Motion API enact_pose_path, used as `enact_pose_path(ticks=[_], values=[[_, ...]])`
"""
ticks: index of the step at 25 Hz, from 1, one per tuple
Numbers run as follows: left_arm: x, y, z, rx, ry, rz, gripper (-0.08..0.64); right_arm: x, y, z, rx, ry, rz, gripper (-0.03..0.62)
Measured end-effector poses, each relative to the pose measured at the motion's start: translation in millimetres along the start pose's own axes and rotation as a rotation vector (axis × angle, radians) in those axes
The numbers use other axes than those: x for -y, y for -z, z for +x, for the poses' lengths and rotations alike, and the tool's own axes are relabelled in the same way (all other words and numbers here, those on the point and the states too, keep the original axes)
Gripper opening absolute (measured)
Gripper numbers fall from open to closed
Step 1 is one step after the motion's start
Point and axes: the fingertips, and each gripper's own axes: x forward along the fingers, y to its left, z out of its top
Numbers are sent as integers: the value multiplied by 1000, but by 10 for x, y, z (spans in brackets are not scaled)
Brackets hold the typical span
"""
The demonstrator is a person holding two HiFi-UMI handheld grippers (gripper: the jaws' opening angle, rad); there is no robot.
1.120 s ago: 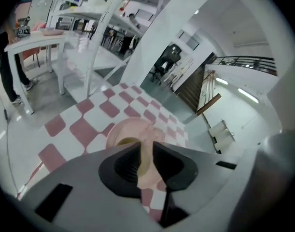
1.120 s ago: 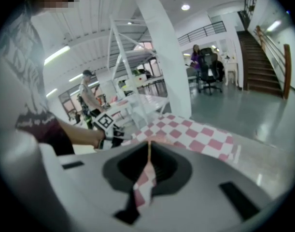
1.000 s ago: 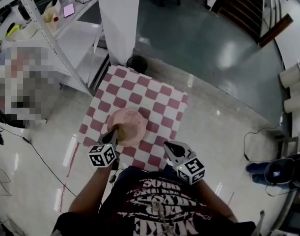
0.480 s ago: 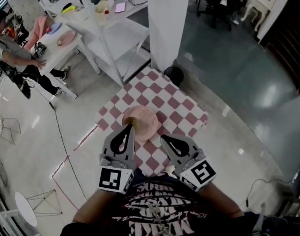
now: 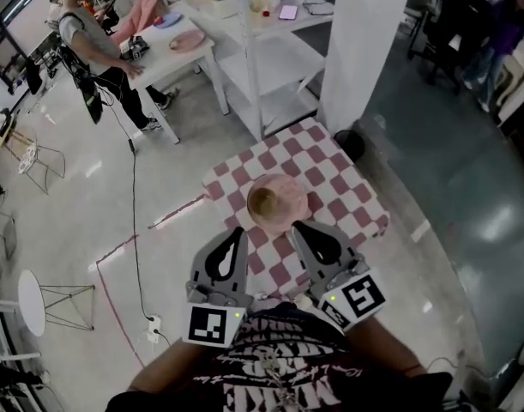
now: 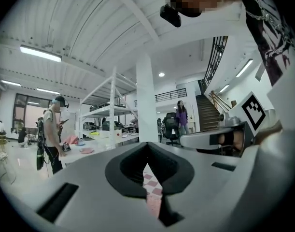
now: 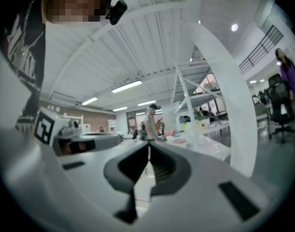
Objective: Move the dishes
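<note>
A pink plate (image 5: 287, 197) carrying a small bowl (image 5: 262, 201) sits mid-desk (image 5: 330, 168). The left gripper (image 5: 236, 232) and right gripper (image 5: 298, 227), both closed and empty, hover over the desk's near edge.

The surface (image 5: 330, 174) lies straight before me; a plate (image 5: 289, 206) sits near its middle, with a smaller dish (image 5: 262, 201) on the plate's left part; my left hand-held gripper (image 5: 237, 233) and right hand-held gripper (image 5: 299, 227) sit side by side at the surface's near edge, just short of the plate; behind the surface stands a pillar (image 5: 364, 41), a round bin (image 5: 349, 144) between them; a rack (image 5: 262, 58) stands behind and to the left; farther left, a person (image 5: 90, 41) stands beside a table (image 5: 171, 54).
</note>
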Motion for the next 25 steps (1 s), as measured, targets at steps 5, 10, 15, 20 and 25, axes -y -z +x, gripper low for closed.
enact_pose_path(ticks=[5, 10, 15, 20, 25], values=[[-33, -3, -332, 48, 49, 2, 29, -420, 113, -78, -26, 33, -26, 35], [-156, 148, -776, 61, 93, -82, 29, -995, 291, -190, -59, 91, -54, 35], [78, 315, -902, 63, 192, -171, 29, -1160, 330, -686, -84, 265, -151, 35], [351, 171, -1087, 86, 237, -147, 29, -1130, 169, -1196, -44, 395, -156, 35], [491, 51, -1283, 94, 150, -85, 29, -1169, 86, -1383, 18, 325, -163, 34]])
